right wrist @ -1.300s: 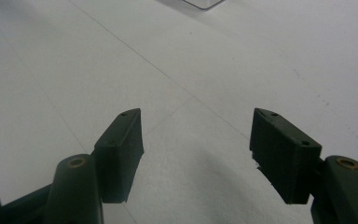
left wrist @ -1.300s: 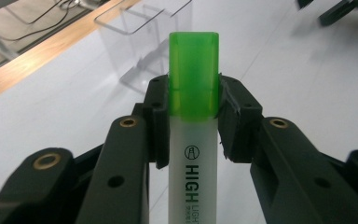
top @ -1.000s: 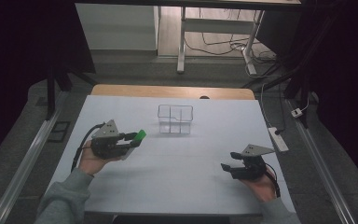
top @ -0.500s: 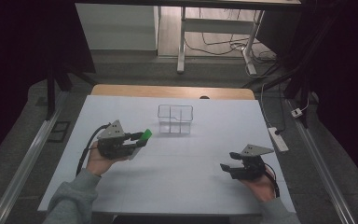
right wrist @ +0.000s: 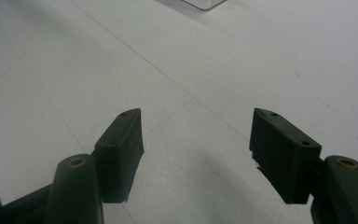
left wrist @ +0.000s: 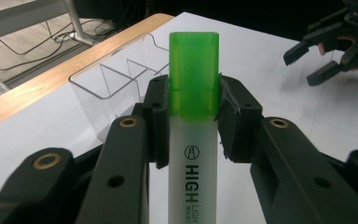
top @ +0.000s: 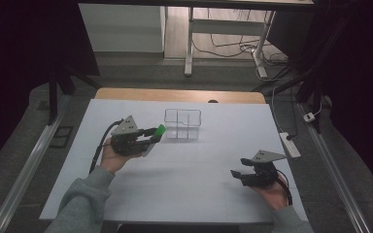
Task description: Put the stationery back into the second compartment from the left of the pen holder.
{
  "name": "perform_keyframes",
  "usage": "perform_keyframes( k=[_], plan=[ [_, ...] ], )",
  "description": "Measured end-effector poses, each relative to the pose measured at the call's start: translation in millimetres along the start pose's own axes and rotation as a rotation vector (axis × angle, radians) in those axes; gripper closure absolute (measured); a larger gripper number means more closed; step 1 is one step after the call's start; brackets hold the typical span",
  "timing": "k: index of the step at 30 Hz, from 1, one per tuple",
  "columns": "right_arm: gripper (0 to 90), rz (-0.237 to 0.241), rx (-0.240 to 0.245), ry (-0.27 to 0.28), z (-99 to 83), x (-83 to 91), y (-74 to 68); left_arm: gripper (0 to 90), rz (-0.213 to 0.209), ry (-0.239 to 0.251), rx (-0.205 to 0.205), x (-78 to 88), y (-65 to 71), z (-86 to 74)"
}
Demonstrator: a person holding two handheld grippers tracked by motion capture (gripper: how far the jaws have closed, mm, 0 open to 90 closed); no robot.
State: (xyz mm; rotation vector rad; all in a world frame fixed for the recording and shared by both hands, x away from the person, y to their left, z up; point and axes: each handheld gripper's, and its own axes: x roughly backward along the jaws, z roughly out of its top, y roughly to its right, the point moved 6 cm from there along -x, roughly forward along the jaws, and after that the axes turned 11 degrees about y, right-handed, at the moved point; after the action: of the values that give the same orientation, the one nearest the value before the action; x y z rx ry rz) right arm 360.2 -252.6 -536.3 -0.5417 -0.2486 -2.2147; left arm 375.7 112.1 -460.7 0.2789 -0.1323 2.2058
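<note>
Highlighter, green-capped white plastic (left wrist: pixel 193 112), I'm pinching in my left gripper (top: pixel 148 136), cap pointing at the clear plastic divided organiser (top: pixel 182 124) just beyond; right gripper (top: pixel 240 174) is idling spread, farther off.

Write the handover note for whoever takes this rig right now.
Left gripper: shut on the highlighter, green cap forward, held above the table just short of the clear organizer.
Right gripper: open, holding nothing, near the table's right front.
Done: highlighter picked up.
Left, likely: drop it into an organizer compartment; none holds anything I can see.
</note>
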Motion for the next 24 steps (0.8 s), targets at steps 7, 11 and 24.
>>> perform_keyframes(
  k=[7,11,24],
  plan=[
    [34.1,-0.002,-0.005,-0.001,-0.7,0.7,1.3,66.3,0.012,-0.018,-0.013,-15.7,-5.8,3.8],
    [34.1,-0.005,-0.008,-0.001,-1.6,1.0,3.0,66.3,0.012,-0.013,-0.016,-21.7,-7.7,8.8],
    [34.1,-0.008,-0.014,-0.002,-2.6,0.7,4.8,66.2,0.005,0.010,-0.008,-42.9,-14.4,29.6]
  ],
)
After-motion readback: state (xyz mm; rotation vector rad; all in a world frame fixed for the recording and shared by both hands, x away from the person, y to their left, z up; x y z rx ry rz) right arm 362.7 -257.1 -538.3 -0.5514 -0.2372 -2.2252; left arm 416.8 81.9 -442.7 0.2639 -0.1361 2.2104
